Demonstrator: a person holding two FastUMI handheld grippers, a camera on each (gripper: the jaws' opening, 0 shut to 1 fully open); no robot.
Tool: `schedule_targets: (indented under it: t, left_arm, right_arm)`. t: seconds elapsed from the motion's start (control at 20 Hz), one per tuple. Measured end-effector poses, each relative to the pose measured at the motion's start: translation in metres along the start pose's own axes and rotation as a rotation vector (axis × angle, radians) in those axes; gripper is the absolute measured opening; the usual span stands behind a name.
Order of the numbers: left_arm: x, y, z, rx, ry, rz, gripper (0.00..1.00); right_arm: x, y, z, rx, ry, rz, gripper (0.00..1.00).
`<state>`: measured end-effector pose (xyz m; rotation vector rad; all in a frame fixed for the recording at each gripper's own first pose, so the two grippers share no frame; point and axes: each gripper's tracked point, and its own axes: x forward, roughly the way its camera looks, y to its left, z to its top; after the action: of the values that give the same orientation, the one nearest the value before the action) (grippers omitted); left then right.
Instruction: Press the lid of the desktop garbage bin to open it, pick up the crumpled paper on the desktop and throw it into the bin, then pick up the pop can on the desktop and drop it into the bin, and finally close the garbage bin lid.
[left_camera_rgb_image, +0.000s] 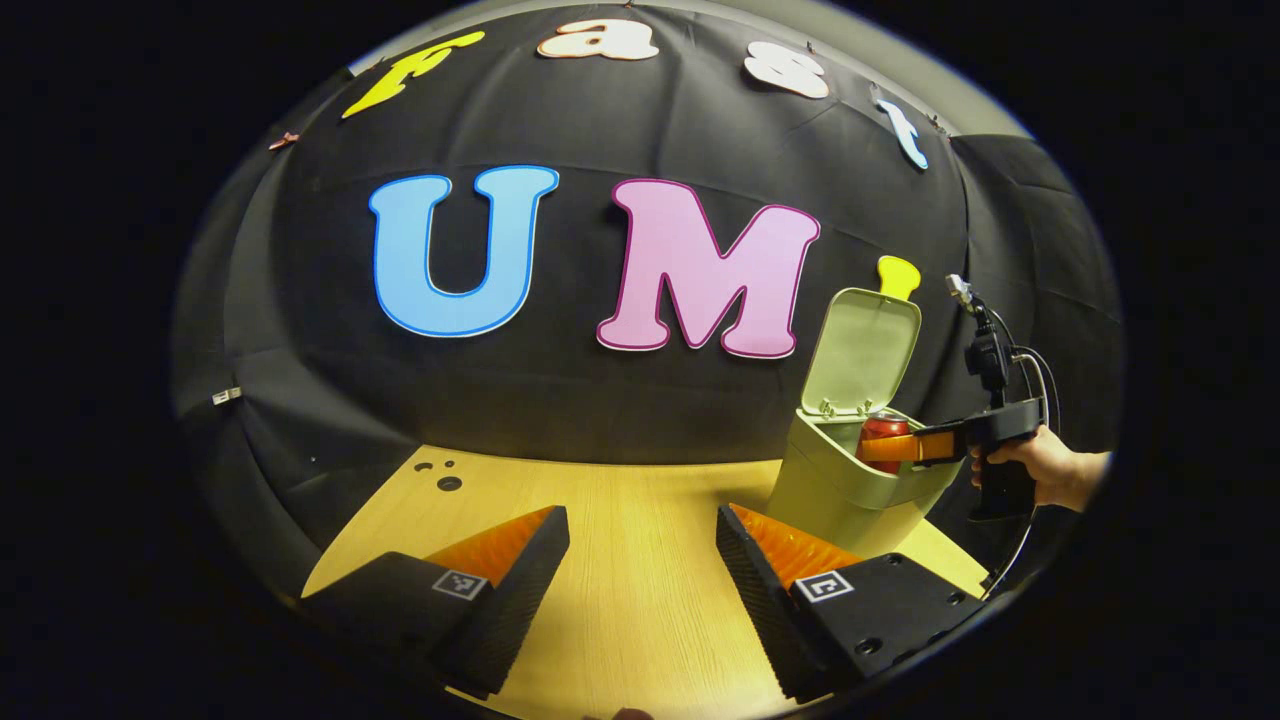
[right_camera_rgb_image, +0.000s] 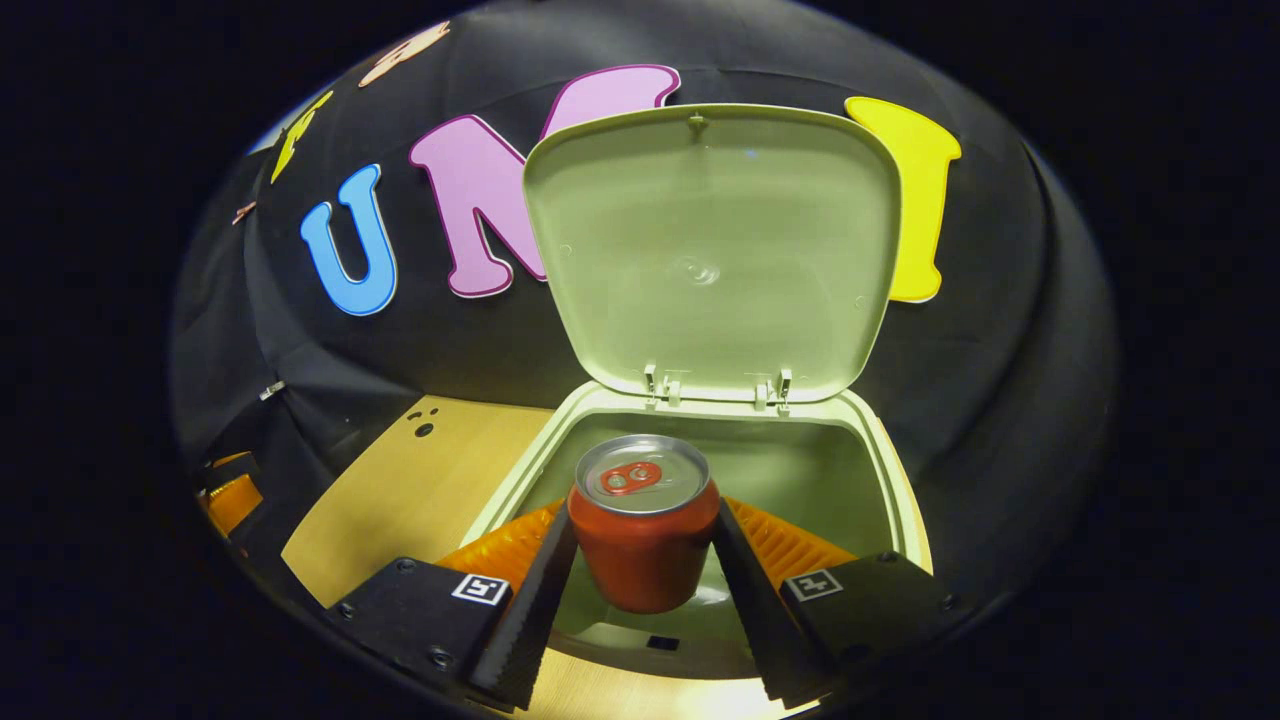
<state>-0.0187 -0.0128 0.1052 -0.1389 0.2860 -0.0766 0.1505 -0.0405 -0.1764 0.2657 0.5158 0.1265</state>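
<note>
A pale green desktop bin stands on the wooden desktop at the right, its lid swung upright. In the right gripper view the lid stands open behind the bin's mouth. My right gripper is shut on an upright red pop can and holds it over the open bin. The left gripper view shows that gripper with the can at the bin's rim, held by a hand. My left gripper is open over bare desktop, left of the bin. I cannot see into the bottom of the bin.
The black cloth wall rises right behind the desktop. Small dark holes mark the desktop's far left corner. In the right gripper view, my left gripper shows at the far left edge.
</note>
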Motion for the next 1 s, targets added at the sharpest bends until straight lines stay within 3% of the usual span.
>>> schedule_targets:
  t: [0.6,0.75,1.0]
  left_arm:
    - [0.000,0.003,-0.003,-0.015,0.010,0.009,0.96]
    - [-0.005,0.004,-0.004,-0.022,0.008,0.005,0.96]
    - [-0.004,-0.003,-0.003,-0.024,0.006,-0.014,0.96]
  right_arm:
    - [-0.018,0.006,0.009,-0.009,-0.039,0.011,0.88]
    - [-0.035,0.007,0.024,-0.025,-0.079,0.012,0.98]
    - [-0.069,0.005,0.078,-0.025,-0.190,0.006,0.98]
